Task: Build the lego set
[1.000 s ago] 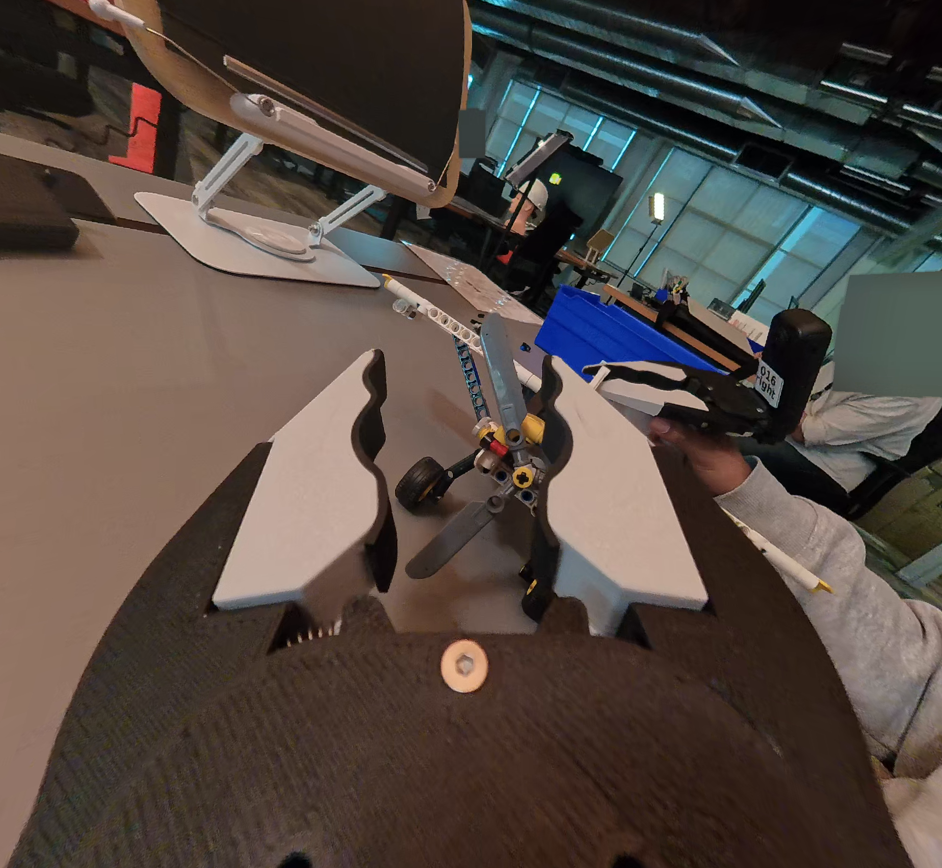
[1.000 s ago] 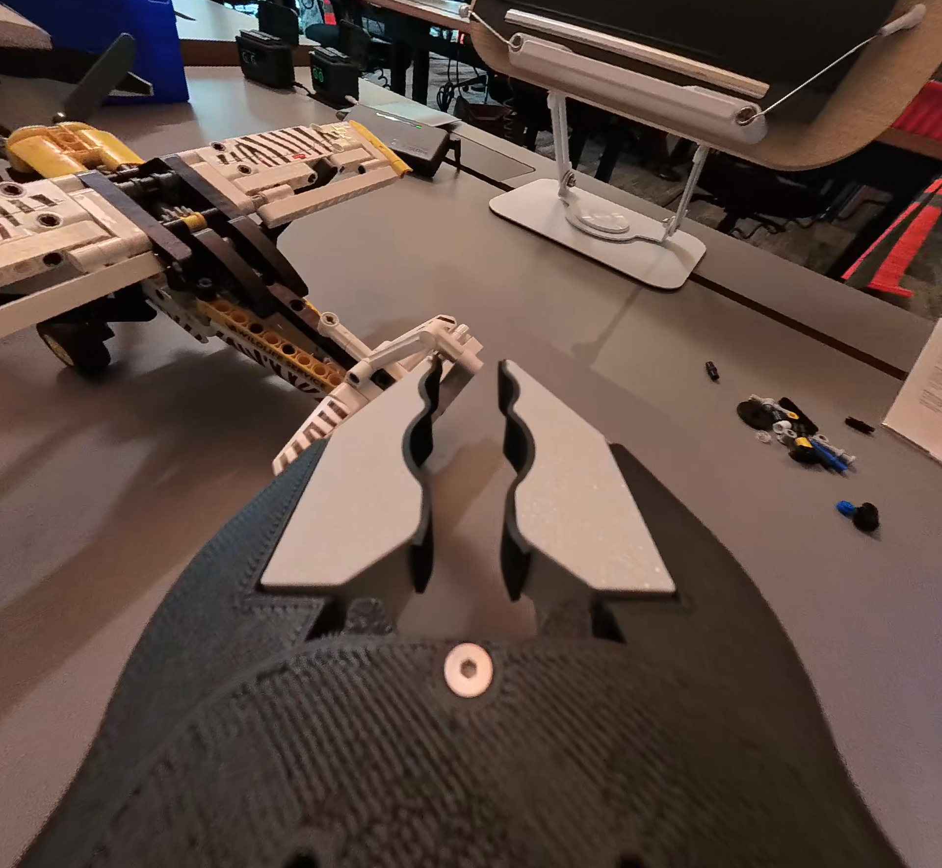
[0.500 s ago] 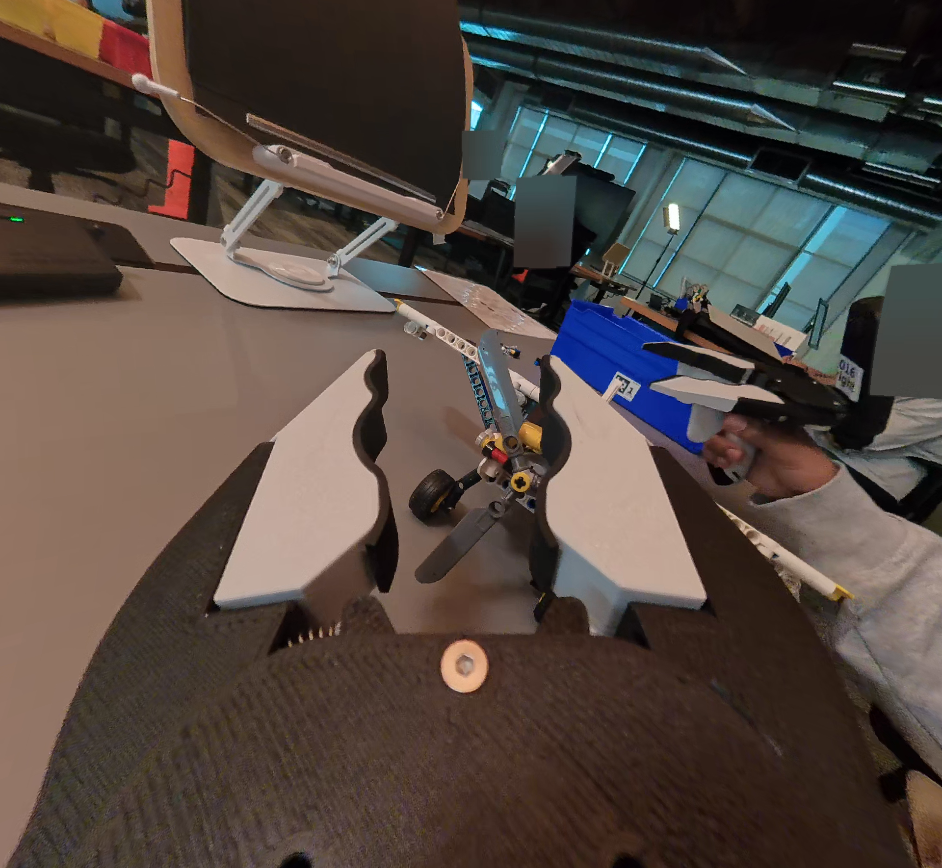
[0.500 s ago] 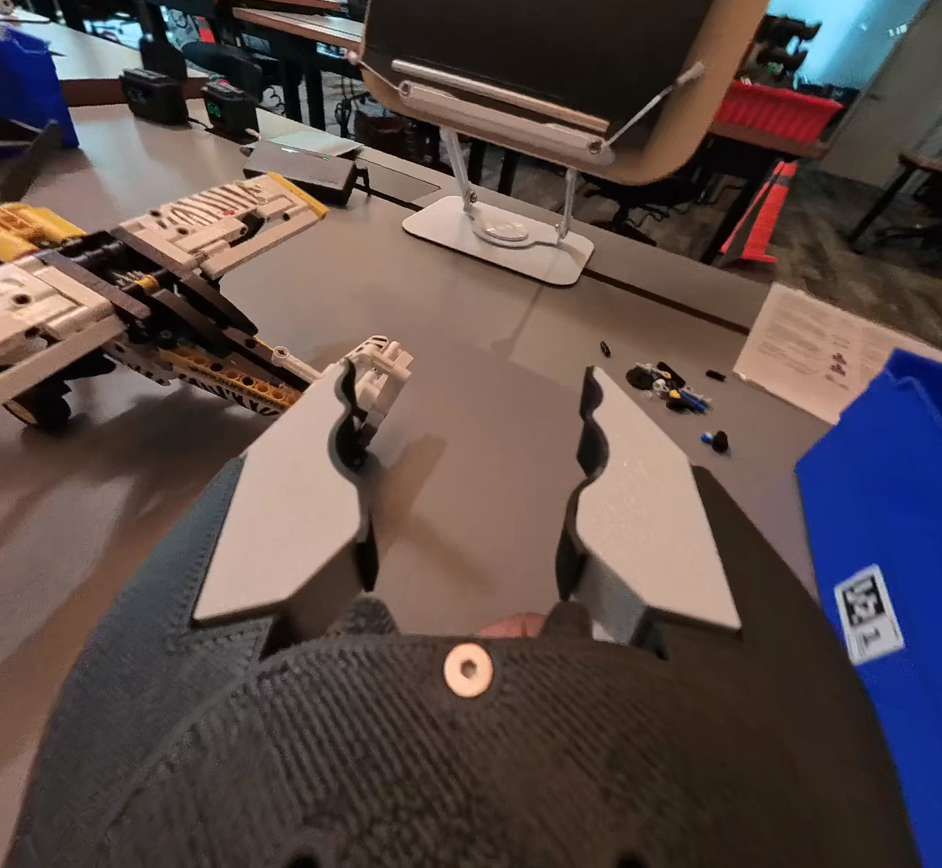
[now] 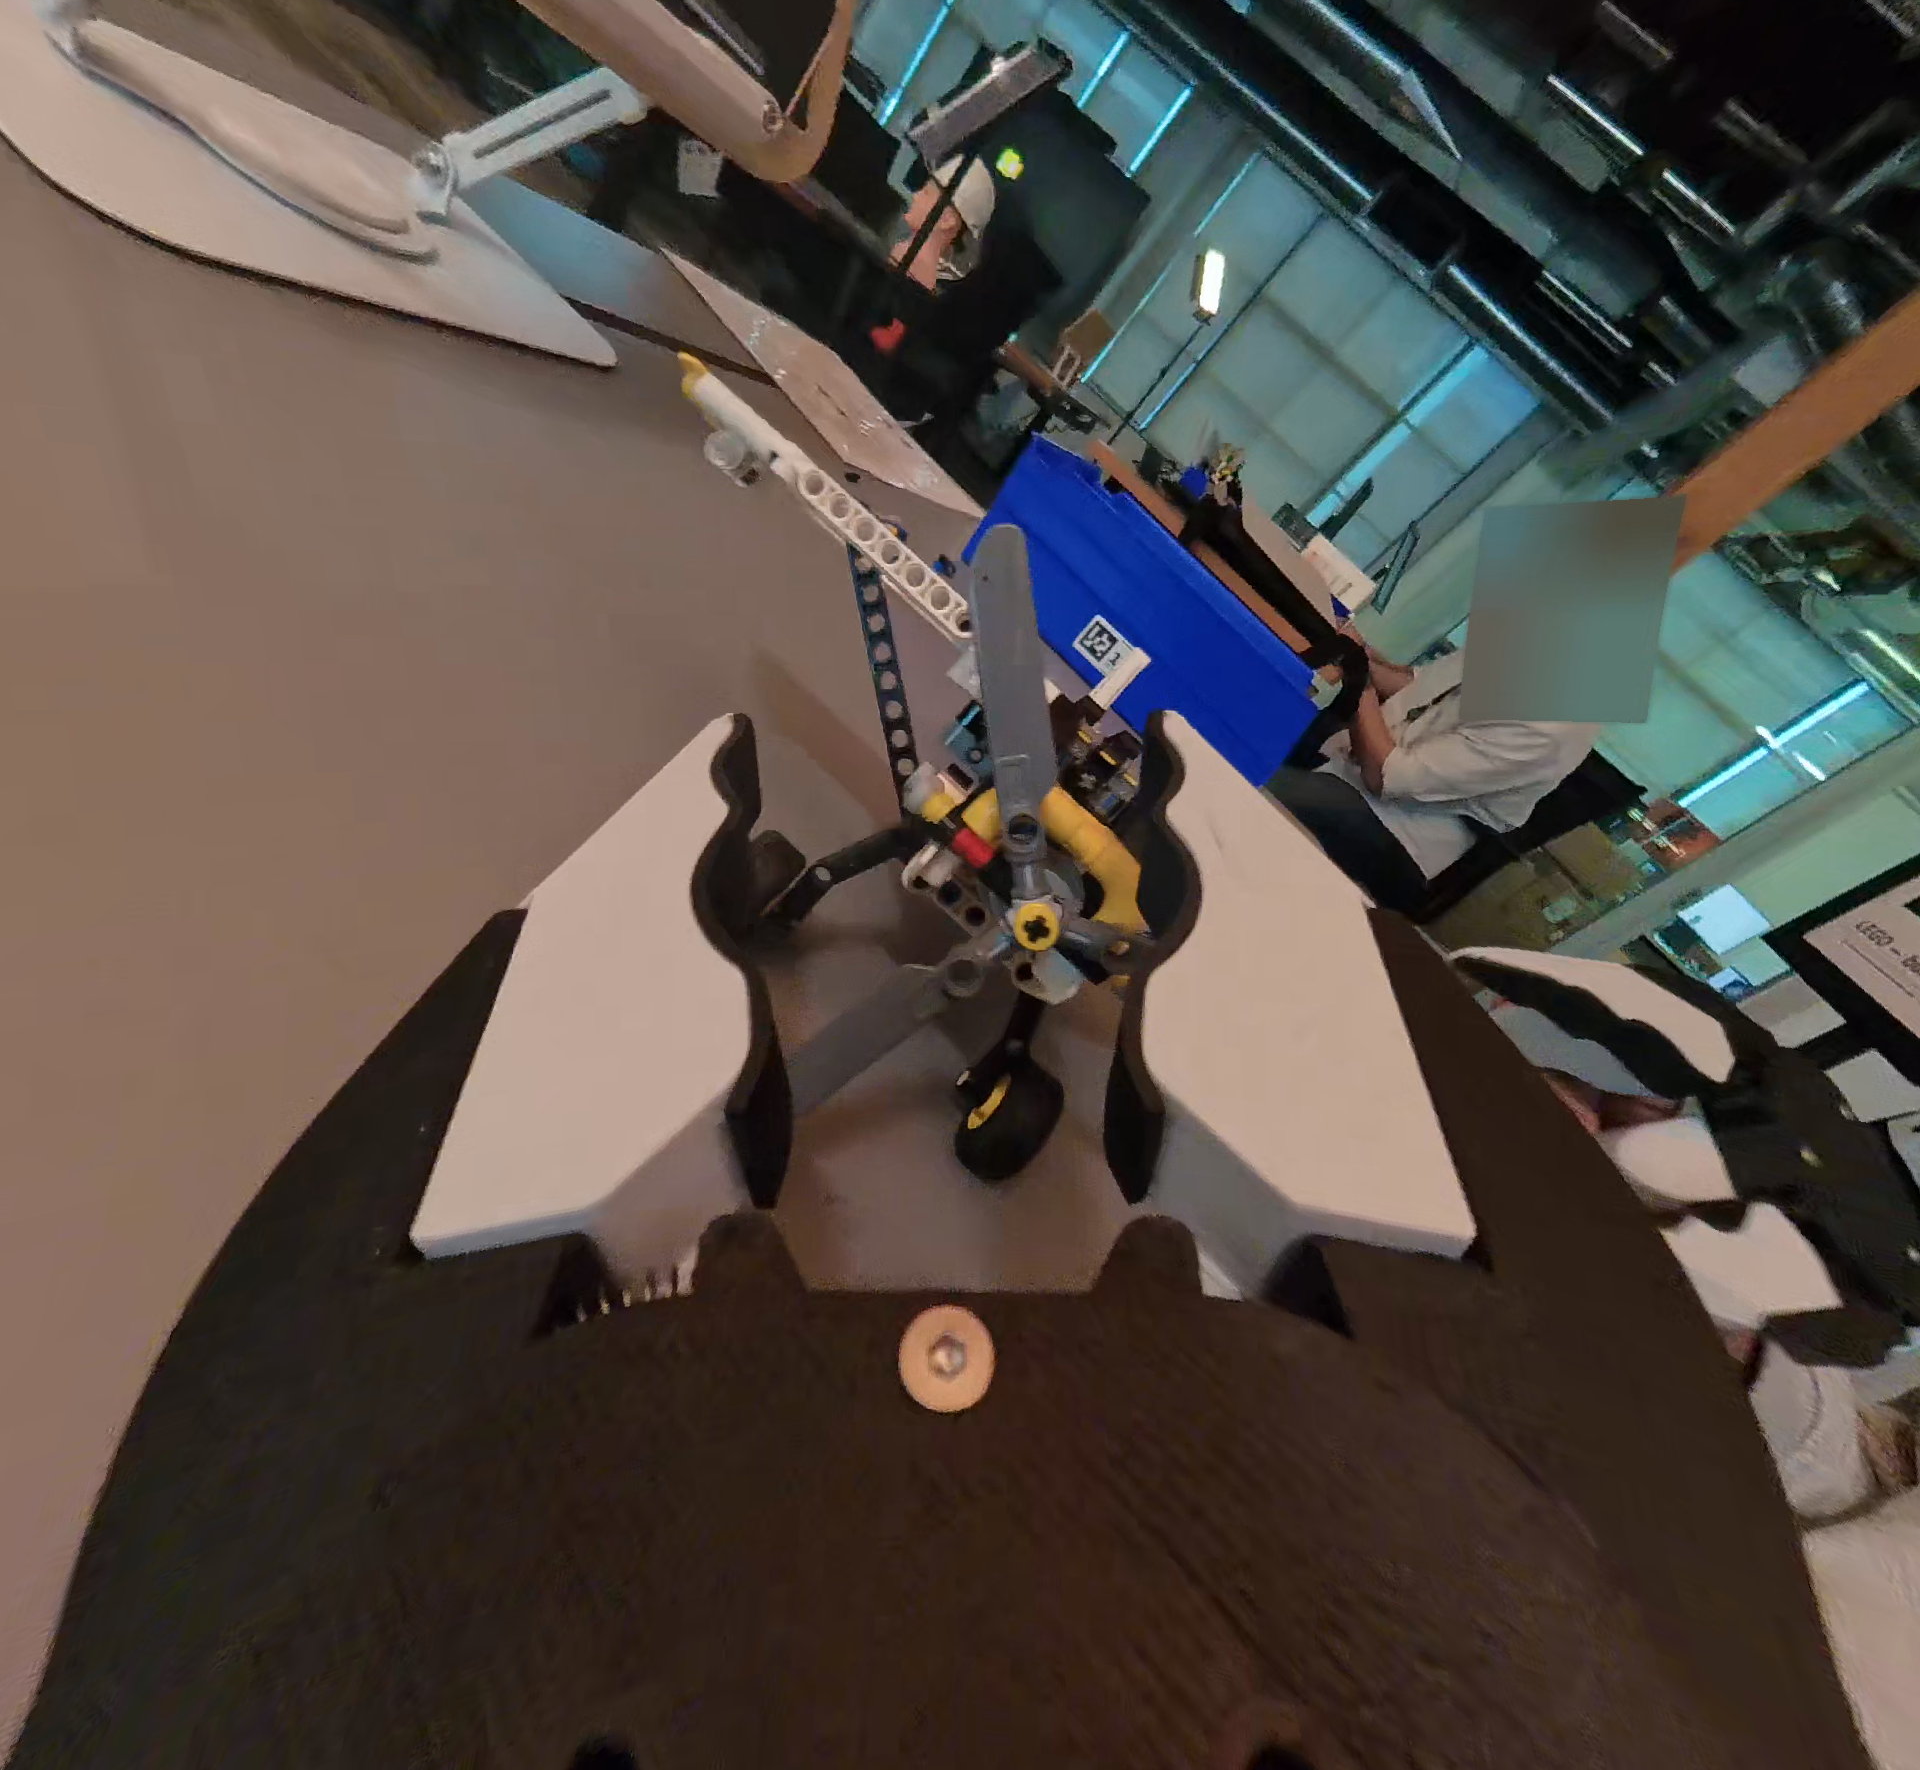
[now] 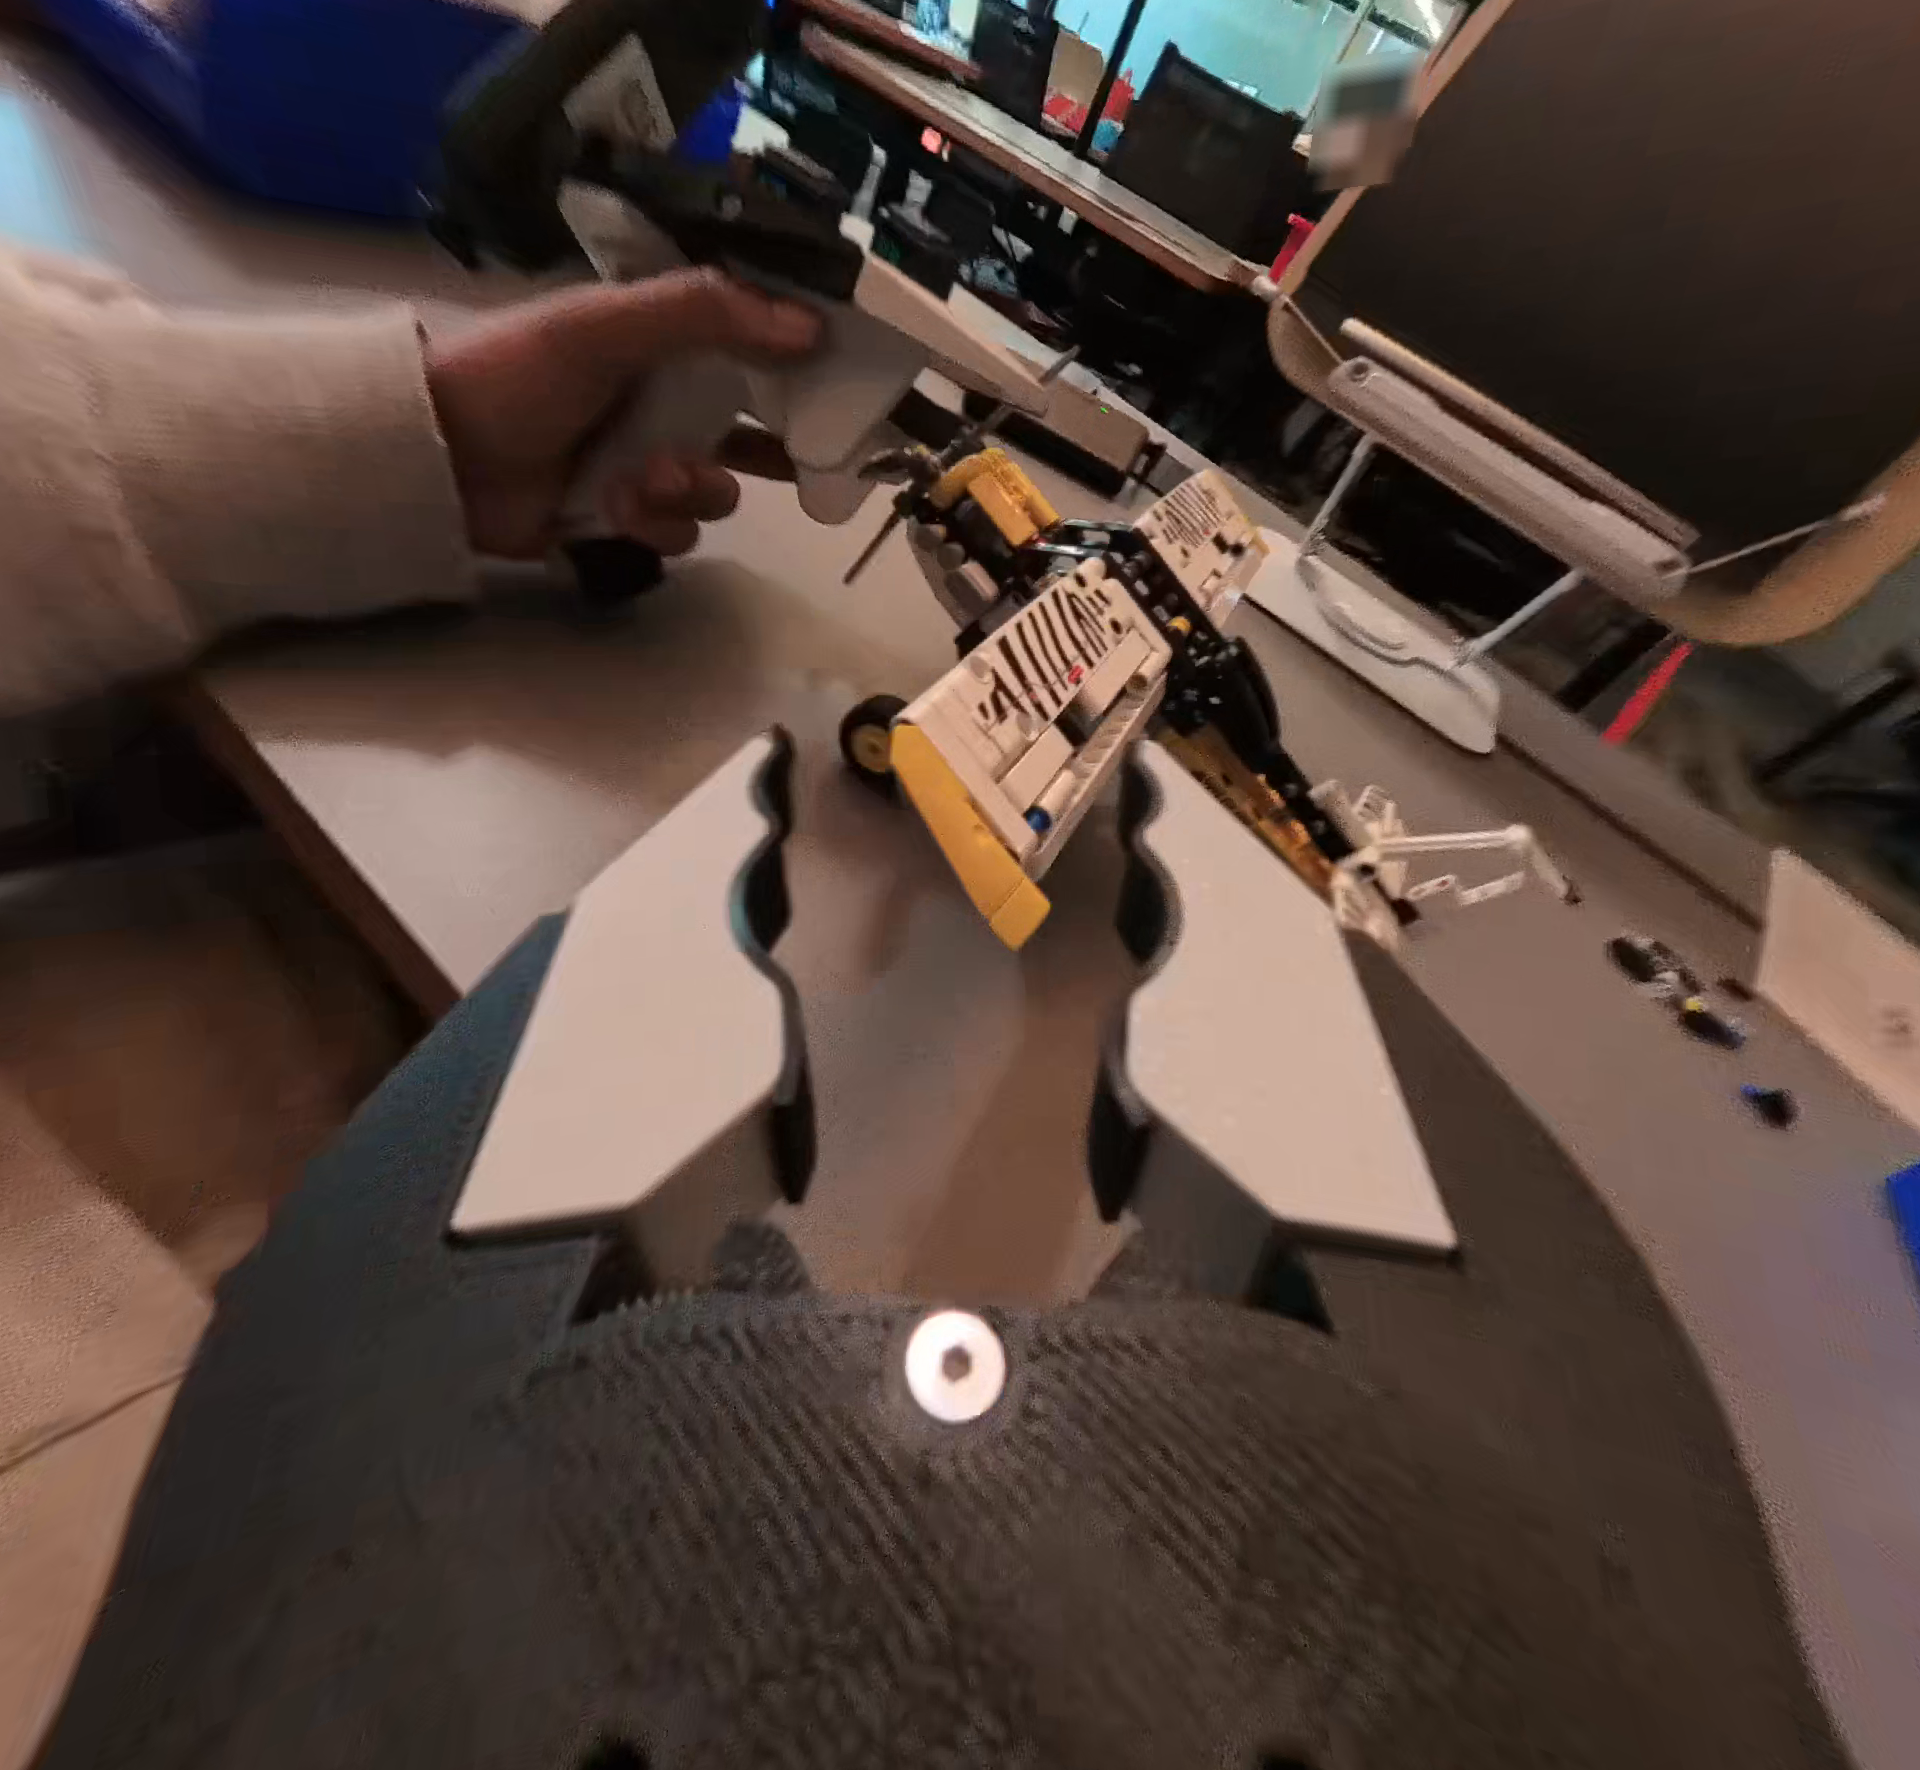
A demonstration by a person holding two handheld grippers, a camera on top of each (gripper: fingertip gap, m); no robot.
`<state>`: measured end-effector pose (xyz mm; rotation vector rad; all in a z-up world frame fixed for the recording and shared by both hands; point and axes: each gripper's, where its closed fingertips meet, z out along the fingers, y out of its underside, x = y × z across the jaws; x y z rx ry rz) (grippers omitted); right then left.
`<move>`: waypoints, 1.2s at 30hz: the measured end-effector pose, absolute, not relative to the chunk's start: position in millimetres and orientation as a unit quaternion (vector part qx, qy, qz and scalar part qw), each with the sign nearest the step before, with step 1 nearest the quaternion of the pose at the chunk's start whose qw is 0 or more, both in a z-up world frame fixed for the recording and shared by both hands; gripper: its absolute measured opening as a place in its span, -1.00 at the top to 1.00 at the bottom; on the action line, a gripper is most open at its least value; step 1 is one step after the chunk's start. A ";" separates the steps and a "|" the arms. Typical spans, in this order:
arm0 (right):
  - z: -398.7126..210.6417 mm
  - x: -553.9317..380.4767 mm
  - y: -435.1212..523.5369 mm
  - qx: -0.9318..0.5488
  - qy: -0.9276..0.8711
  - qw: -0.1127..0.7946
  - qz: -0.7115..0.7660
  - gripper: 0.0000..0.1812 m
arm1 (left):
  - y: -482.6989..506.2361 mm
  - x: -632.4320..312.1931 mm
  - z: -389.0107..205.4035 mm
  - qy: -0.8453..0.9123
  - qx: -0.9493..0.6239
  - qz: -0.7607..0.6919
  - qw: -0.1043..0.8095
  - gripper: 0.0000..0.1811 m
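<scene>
1. Two fingers of my left gripper (image 5: 945, 889) are standing apart, flanking the nose of the lego plane (image 5: 1023, 873); its grey propeller (image 5: 1006, 681) is sitting between my fingertips, unclamped. I judge I am steadying the nose.
2. My right gripper (image 6: 951, 806) is hovering agape and empty, the plane's striped wing (image 6: 1049, 712) just ahead. Loose pieces (image 6: 1683, 993) are lying far right; fetching one looks next.

The lego plane (image 6: 1081, 681) is glossy hard plastic in white, yellow and black, standing on a smooth matt grey desk (image 5: 312, 629), while each gripper's body is coarse, ribbed black printed plastic with a bright metal screw (image 5: 944, 1357).
</scene>
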<state>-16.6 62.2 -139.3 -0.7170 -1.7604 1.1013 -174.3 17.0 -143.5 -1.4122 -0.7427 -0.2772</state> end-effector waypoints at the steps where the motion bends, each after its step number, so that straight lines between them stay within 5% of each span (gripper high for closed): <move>1: -141.3 -22.8 63.6 -0.284 -0.720 0.464 0.431 0.51 | 17.8 -171.6 -142.4 -0.329 -0.633 -0.126 0.690 0.24; 3: -143.4 -32.6 68.4 -0.278 -0.729 0.458 0.425 0.70 | 19.7 -164.5 -144.1 -0.321 -0.642 -0.131 0.684 0.36; 7: -131.3 -47.6 102.6 -0.290 -0.728 0.472 0.404 0.76 | 23.5 -142.0 -142.3 -0.295 -0.648 -0.151 0.686 0.60; 19: -143.5 -16.7 157.4 -0.381 -0.714 0.455 0.371 0.72 | 45.2 -82.7 -145.0 -0.227 -0.720 -0.085 0.650 0.57; 23: -123.1 -7.7 132.4 -0.403 -0.704 0.501 0.303 1.00 | 37.0 -85.5 -137.5 -0.238 -0.734 -0.015 0.636 0.57; 30: -141.6 -14.9 121.5 -0.474 -0.739 0.455 0.145 1.00 | 1.8 -75.5 -117.9 -0.249 -0.739 0.053 0.623 0.57; 36: -124.7 -22.0 111.7 -0.458 -0.699 0.545 0.061 1.00 | -36.0 -54.7 -129.9 -0.277 -0.736 0.033 0.617 0.56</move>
